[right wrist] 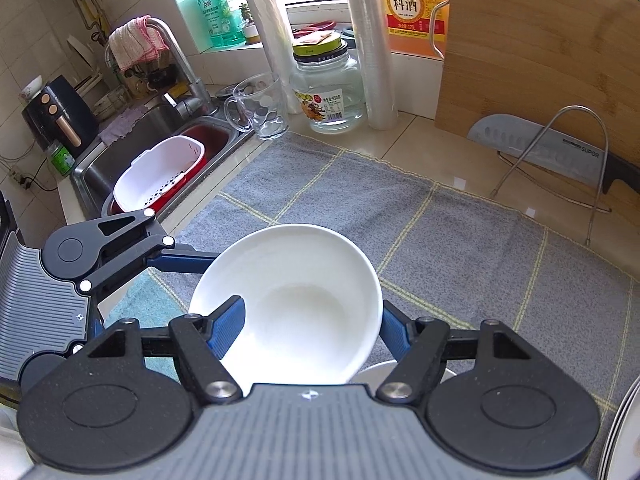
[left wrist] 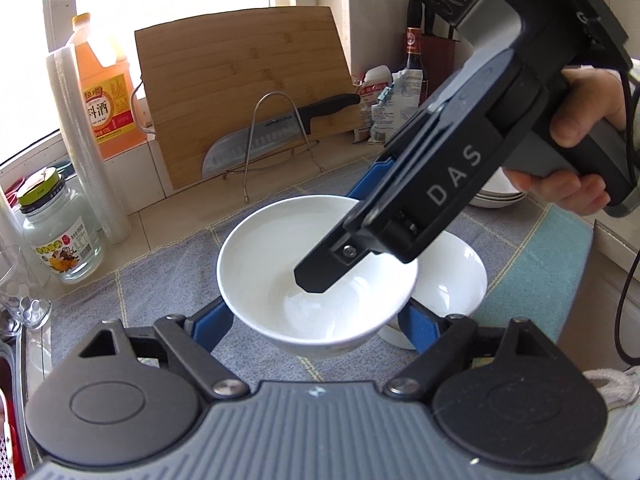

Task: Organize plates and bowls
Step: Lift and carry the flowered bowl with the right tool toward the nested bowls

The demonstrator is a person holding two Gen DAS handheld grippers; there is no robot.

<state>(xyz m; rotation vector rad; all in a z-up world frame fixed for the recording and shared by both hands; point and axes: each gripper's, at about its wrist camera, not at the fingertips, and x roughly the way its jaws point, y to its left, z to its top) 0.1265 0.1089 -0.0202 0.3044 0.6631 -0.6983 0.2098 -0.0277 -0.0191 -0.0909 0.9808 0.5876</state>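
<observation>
Two grippers share one white bowl [left wrist: 316,276], lifted clear of the grey towel [right wrist: 460,240] on the table. The left gripper [left wrist: 320,320] has its blue fingers [left wrist: 212,320] clamped on the bowl's outer sides, while the right gripper [right wrist: 308,320] pinches the rim, one finger inside. A second bowl [left wrist: 452,280] sits just beyond the left fingers, probably where this one gets stacked.
</observation>
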